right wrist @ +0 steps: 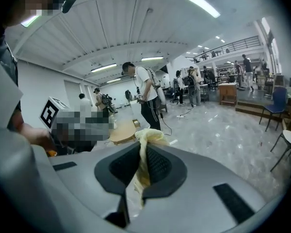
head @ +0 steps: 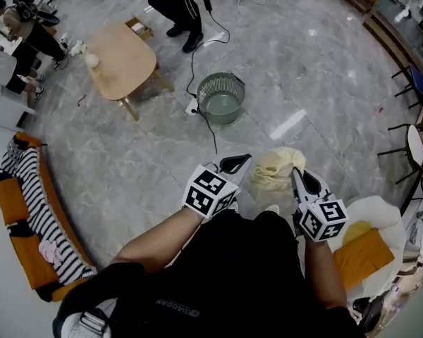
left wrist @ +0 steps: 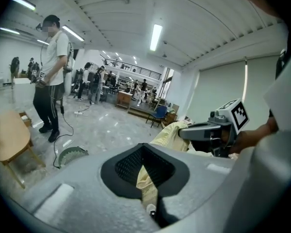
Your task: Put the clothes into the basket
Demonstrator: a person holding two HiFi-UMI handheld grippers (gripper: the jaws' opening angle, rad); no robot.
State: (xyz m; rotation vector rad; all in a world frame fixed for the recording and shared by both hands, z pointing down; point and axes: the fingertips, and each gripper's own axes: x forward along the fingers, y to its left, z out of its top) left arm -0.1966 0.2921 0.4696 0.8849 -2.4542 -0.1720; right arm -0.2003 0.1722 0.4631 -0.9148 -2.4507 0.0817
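A pale yellow garment (head: pixel 275 169) hangs bunched between my two grippers, in front of my body and above the grey floor. My left gripper (head: pixel 237 163) is shut on its left edge; in the left gripper view the yellow cloth (left wrist: pixel 146 181) is pinched between the dark jaws. On the garment's right side my right gripper (head: pixel 297 177) is also shut, with a fold of the cloth (right wrist: pixel 142 164) caught in its jaws. The round green basket (head: pixel 221 97) stands on the floor some way ahead, apart from both grippers; its rim (left wrist: pixel 71 155) shows low in the left gripper view.
A wooden table (head: pixel 123 58) stands to the basket's left, and a person (head: pixel 176 5) stands behind it. A black cable (head: pixel 210 129) runs past the basket. An orange sofa (head: pixel 28 252) with striped cloth and a pink garment (head: pixel 51 251) lies at left. Chairs (head: pixel 412 146) line the right.
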